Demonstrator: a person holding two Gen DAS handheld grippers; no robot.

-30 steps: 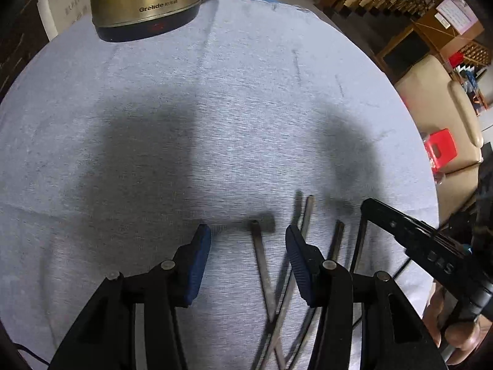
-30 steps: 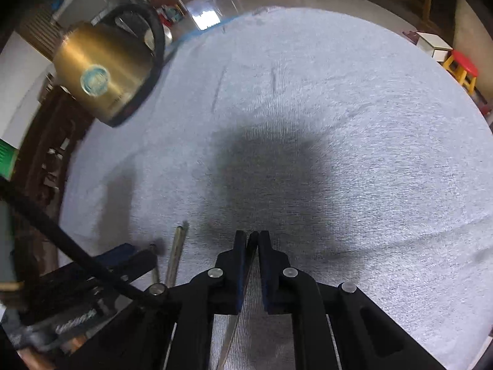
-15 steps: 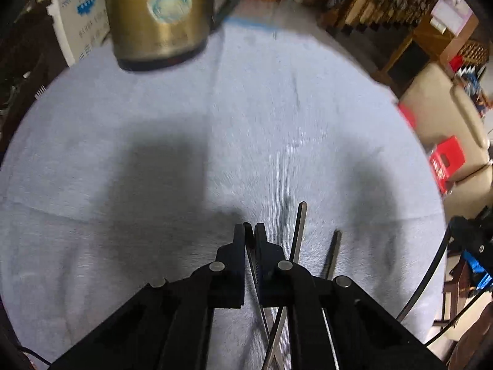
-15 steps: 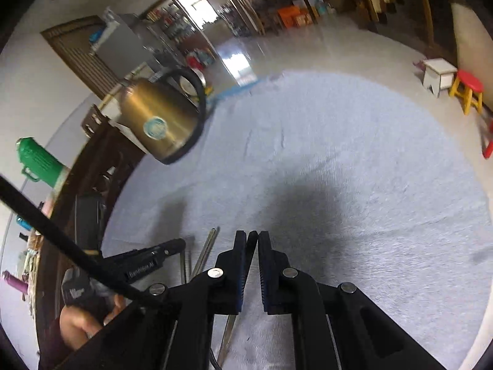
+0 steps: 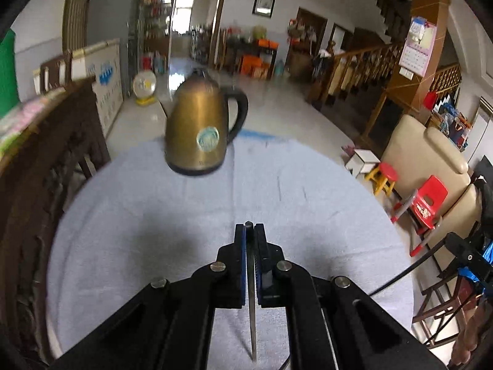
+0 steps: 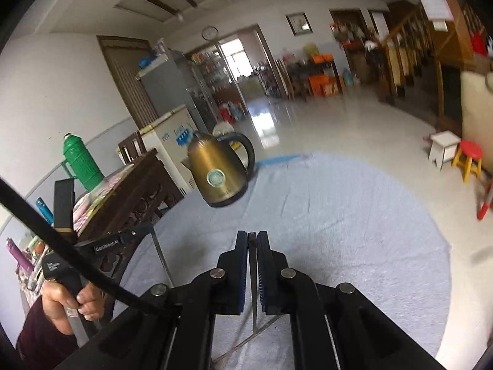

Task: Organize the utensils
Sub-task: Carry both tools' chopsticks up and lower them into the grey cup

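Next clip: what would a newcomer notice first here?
The gold kettle standing at the far edge of the grey cloth. Then the two grippers: the left gripper and the right gripper are each shut on a thin metal chopstick, held above the cloth.

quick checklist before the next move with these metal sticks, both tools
1. Left tool clamped on its metal stick: ok.
2. Right tool clamped on its metal stick: ok.
3. Both sticks lifted off the grey cloth: ok, they hang down below the pads.
4. Kettle well ahead of both tools: ok.
5. More sticks left on the cloth: one shows below the right tool; others cannot tell.
6. A holder to put them in: not ok, none in view.
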